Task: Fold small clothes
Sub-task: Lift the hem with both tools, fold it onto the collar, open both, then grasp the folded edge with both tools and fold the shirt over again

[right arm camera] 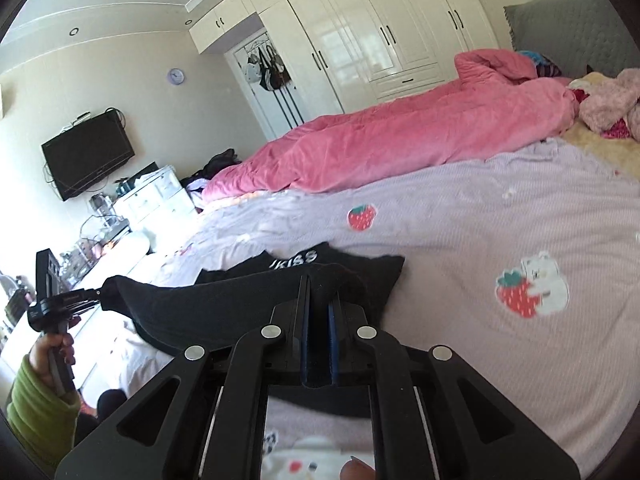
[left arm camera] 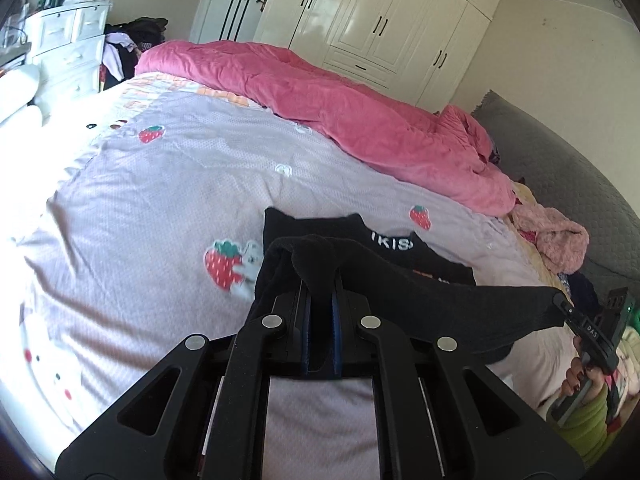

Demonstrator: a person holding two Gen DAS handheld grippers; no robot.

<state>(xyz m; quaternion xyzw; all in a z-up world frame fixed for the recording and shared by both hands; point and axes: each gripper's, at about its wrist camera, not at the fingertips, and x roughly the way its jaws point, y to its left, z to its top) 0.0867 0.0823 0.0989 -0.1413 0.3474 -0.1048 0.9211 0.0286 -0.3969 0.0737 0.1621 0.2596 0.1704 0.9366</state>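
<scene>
A small black garment (left arm camera: 440, 300) with white lettering on its waistband lies partly on the lilac strawberry-print bed sheet (left arm camera: 180, 184). Its near edge is lifted and stretched between both grippers. My left gripper (left arm camera: 320, 290) is shut on one corner, and the cloth drapes over the fingertips. At the right of the left wrist view, my right gripper (left arm camera: 560, 302) pinches the other corner, held by a hand in a green sleeve. In the right wrist view the right gripper (right arm camera: 320, 286) is shut on the black garment (right arm camera: 224, 308), and the left gripper (right arm camera: 100, 293) grips the far corner.
A pink quilt (left arm camera: 340, 108) lies bunched along the far side of the bed. A fluffy pink item (left arm camera: 556, 240) sits by the grey headboard (left arm camera: 560, 152). White wardrobes (left arm camera: 380, 20), white drawers (left arm camera: 68, 40) and a wall TV (right arm camera: 86, 156) stand beyond the bed.
</scene>
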